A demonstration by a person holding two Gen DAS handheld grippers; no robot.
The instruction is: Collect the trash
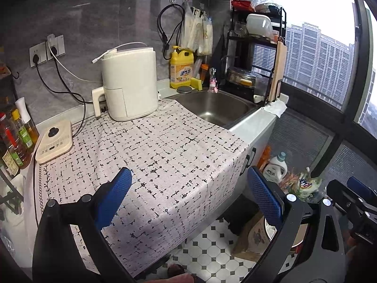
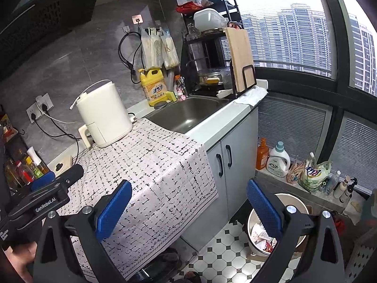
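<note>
Trash already sits in the round bin (image 2: 278, 233) below, so both wide-open, empty grippers, left (image 1: 188, 200) and right (image 2: 188, 206), should scan the patterned cloth (image 1: 153, 146) before retreating.

the cloth (image 1: 153, 155) in front of you is woven and a bit rough, with a matt look. the air fryer (image 1: 129, 82) on it is smooth plastic with a soft shine. your sink (image 1: 212, 106) is dull brushed metal. the soap bottle (image 1: 181, 68) beside it is shiny plastic. the cutting board (image 2: 240, 59) is plain wood, smooth and matt. the wall (image 1: 94, 23) is smooth grey tile that shines a little. the floor (image 2: 226, 254) is glossy tile. the trash bin (image 2: 292, 202) is shiny metal, with crinkly wrappers inside. your finger pads (image 2: 113, 210) are bumpy blue rubber on matt black plastic arms.
</note>
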